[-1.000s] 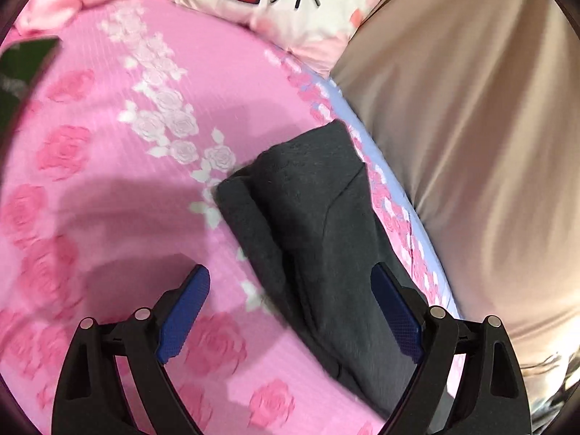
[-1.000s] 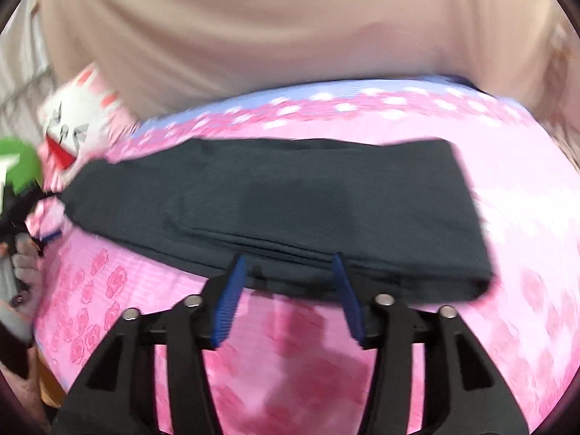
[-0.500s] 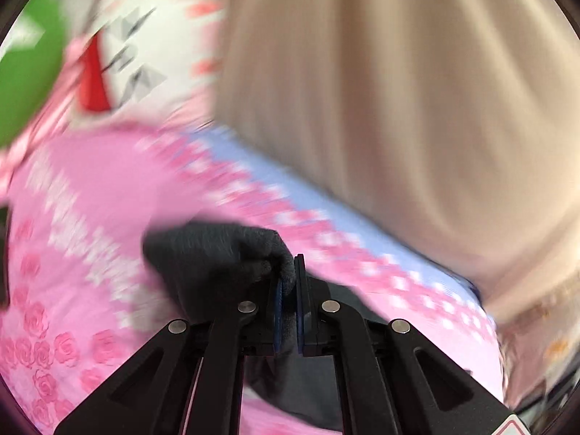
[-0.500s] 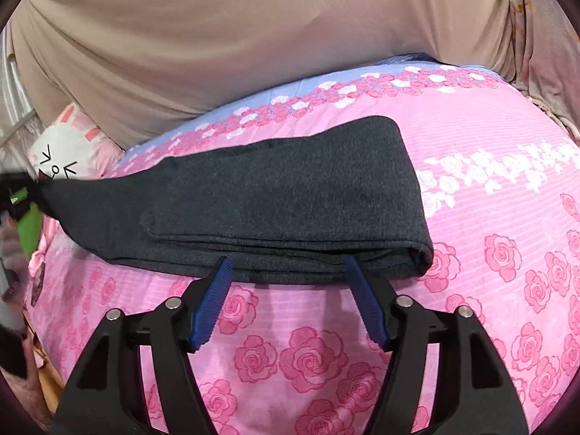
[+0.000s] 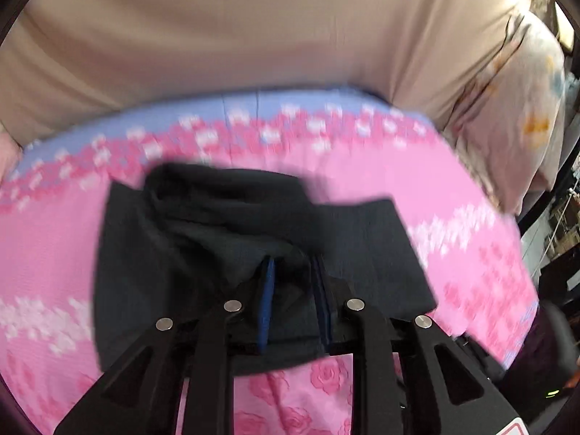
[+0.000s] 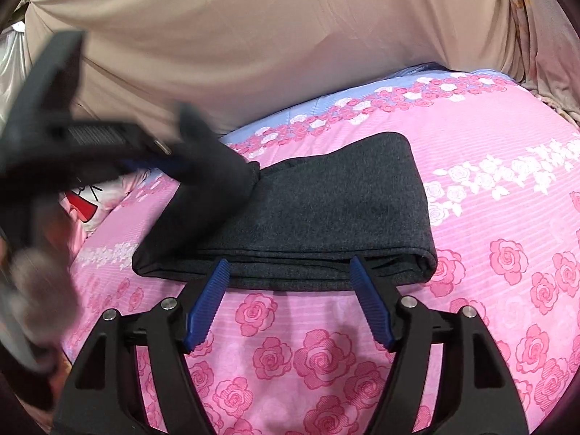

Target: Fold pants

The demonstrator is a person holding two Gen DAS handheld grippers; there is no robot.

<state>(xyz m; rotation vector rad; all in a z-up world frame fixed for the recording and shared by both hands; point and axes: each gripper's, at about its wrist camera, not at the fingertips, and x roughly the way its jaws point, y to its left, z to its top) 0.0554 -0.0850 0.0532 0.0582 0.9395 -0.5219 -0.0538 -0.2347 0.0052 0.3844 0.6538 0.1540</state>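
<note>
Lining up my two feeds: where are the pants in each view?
Left wrist: pants fill the centre, cloth between the left gripper fingers.
Right wrist: pants lie centre, beyond the open right gripper.
Shared landmark: the blue bedsheet border.

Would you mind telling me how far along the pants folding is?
Mostly done: the pants already lie in a layered stack on the bed. In hand: the left gripper holds one end, carrying it over the stack. The right gripper hovers open at the near edge. Left: lay that end down and release.
</note>
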